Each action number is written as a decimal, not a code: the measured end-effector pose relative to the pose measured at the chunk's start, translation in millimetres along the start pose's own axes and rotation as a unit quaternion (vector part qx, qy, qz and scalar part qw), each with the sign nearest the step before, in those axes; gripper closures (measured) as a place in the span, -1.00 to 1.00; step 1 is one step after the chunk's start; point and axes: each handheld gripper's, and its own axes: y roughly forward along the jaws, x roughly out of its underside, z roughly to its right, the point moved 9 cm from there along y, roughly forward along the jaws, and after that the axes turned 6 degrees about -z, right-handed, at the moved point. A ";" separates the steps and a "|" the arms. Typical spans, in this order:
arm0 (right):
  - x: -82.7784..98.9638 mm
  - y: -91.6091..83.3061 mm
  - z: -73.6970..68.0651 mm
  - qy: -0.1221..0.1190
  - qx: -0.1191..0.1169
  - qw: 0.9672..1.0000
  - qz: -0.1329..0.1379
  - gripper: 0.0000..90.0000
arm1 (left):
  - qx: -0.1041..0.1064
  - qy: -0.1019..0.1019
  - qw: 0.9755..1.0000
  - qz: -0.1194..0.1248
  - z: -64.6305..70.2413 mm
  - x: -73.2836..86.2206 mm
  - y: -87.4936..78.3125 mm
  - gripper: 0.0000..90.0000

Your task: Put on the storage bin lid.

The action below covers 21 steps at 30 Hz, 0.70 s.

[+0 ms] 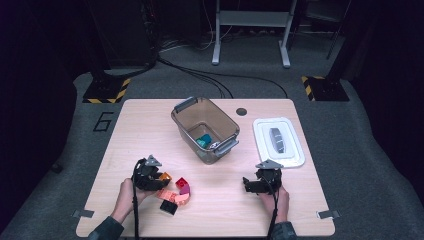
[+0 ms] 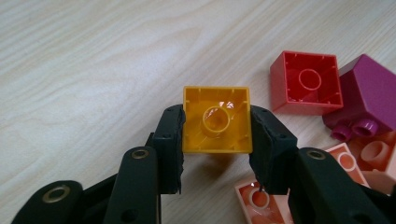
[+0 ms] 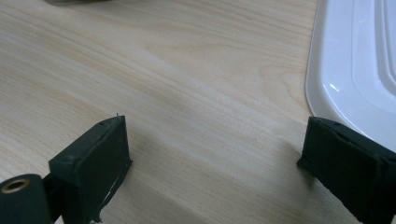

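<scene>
A yellow brick [image 2: 216, 100] lies upside down on the wooden table [image 1: 140, 125], hollow side up. My left gripper [image 2: 216, 135] is shut on it, one black pad pressed against each side. In the high view the left gripper [image 1: 160, 176] sits at the front left with the brick [image 1: 165, 176] at its tip. My right gripper [image 3: 215, 140] stands open just above bare wood with nothing between its jaws. In the high view the right gripper [image 1: 261, 179] is at the front right, just in front of the white lid [image 1: 295, 150].
A red brick [image 2: 306, 83], a purple brick [image 2: 366, 93] and salmon bricks [image 2: 355, 163] lie right of the yellow one. A black brick [image 1: 168, 207] lies nearer the front edge. A clear brown bin [image 1: 181, 128] at mid-table holds a teal brick [image 1: 203, 140].
</scene>
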 end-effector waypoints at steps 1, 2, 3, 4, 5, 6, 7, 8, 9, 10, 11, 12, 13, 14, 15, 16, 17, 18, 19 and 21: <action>-0.2 0.1 0.3 -0.002 0.000 1.000 0.001 -0.86 | -0.001 0.004 1.000 0.001 -1.4 -1.0 -2.1 0.30; -0.1 0.1 0.2 -0.002 0.000 1.000 0.001 -0.86 | 0.002 0.005 1.000 0.002 -2.0 -1.9 -4.3 0.30; -0.1 0.1 0.2 -0.002 0.000 1.000 0.001 -0.86 | 0.003 0.004 1.000 0.004 -2.5 -3.0 -6.5 0.30; -0.1 0.1 0.2 -0.001 0.000 1.000 0.000 -0.86 | 0.002 0.003 1.000 0.008 -3.4 -4.5 -8.0 0.31; -0.2 0.1 0.2 -0.002 0.000 1.000 0.001 -0.86 | 0.001 0.005 1.000 0.008 -4.5 -5.4 -10.1 0.30; -0.1 0.1 0.2 -0.001 0.000 1.000 0.000 -0.86 | 0.001 0.002 1.000 0.010 -5.0 -7.0 -12.2 0.31; -0.1 0.1 0.3 -0.002 0.000 1.000 0.000 -0.86 | 0.001 0.005 1.000 0.011 -6.0 -8.0 -13.3 0.31; 0.0 0.0 0.0 0.000 0.000 1.000 0.000 -0.86 | -0.002 0.004 1.000 0.014 -6.2 -9.4 -14.2 0.31; 0.0 0.0 0.0 0.000 0.000 1.000 0.000 -0.86 | -0.001 0.007 1.000 0.013 -6.7 -10.3 -15.8 0.31; -0.2 0.1 0.3 -0.002 0.000 1.000 0.001 -0.86 | -0.001 0.008 1.000 0.013 -6.8 -11.3 -17.3 0.31; 0.0 0.0 0.0 0.000 0.000 1.000 0.000 -0.86 | -0.002 0.009 1.000 0.014 -7.1 -12.3 -18.4 0.31; -0.2 0.1 0.3 -0.002 0.000 1.000 0.001 -0.86 | -0.002 0.007 1.000 0.015 -7.1 -13.5 -19.5 0.31; 0.0 0.0 0.0 0.000 0.000 1.000 0.000 -0.86 | -0.002 0.009 1.000 0.015 -7.5 -14.5 -20.6 0.31; -0.2 0.1 0.3 -0.002 0.000 1.000 0.001 -0.86 | -0.004 0.008 1.000 0.017 -7.7 -15.7 -21.4 0.31; 0.0 0.0 0.1 -0.001 0.000 1.000 0.000 -0.86 | -0.002 0.013 1.000 0.014 -8.0 -16.5 -22.9 0.31; -0.1 0.1 0.2 -0.001 0.000 1.000 0.000 -0.86 | -0.005 0.015 1.000 0.018 -8.1 -18.3 -23.7 0.31; 0.0 0.0 0.3 -0.001 0.001 1.000 0.000 -0.86 | -0.002 0.015 1.000 0.016 -7.6 -18.8 -24.7 0.31; -0.1 0.1 0.3 -0.002 0.000 1.000 0.001 -0.86 | -0.002 0.018 1.000 0.015 -7.6 -19.9 -25.9 0.31; -0.1 0.1 0.2 -0.002 0.000 1.000 0.000 -0.86 | -0.003 0.018 1.000 0.017 -7.5 -21.3 -26.8 0.31; -0.1 0.1 0.2 -0.001 0.000 1.000 0.000 -0.86 | -0.005 0.020 1.000 0.020 -8.3 -24.2 -28.9 0.31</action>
